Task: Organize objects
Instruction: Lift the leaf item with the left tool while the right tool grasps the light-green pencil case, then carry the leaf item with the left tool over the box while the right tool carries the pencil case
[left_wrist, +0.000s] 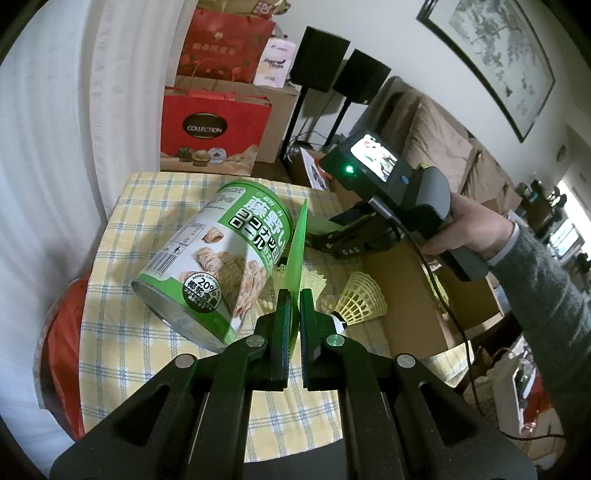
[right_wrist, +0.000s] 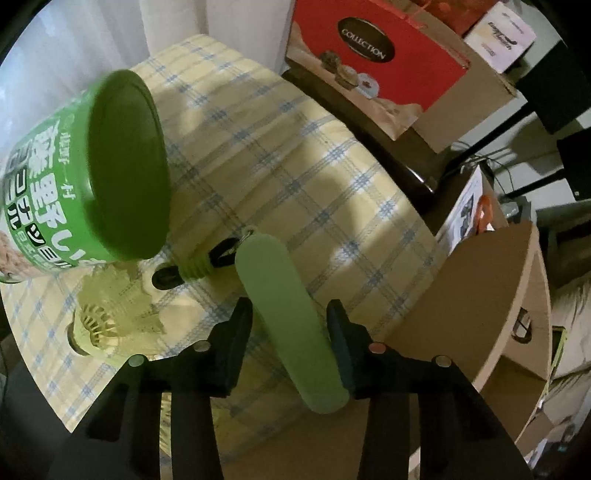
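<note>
A green and white snack can (left_wrist: 218, 258) lies tilted on the yellow checked tablecloth (left_wrist: 129, 354). My left gripper (left_wrist: 294, 299) is shut on a thin translucent green plastic strip (left_wrist: 297, 251) that rises beside the can. In the right wrist view the can (right_wrist: 74, 177) shows its green lid at the left, and the green strip (right_wrist: 288, 317) lies between the fingers of my right gripper (right_wrist: 290, 312), which stand apart around it. Yellow shuttlecocks (left_wrist: 360, 297) lie to the right of the can; they also show in the right wrist view (right_wrist: 107, 317).
A cardboard box (right_wrist: 480, 325) stands at the table's right edge. Red gift bags (left_wrist: 214, 125) and black speakers (left_wrist: 340, 70) stand behind the table. A red item (left_wrist: 62, 354) sits low at the table's left. A sofa (left_wrist: 443, 147) lies at the back right.
</note>
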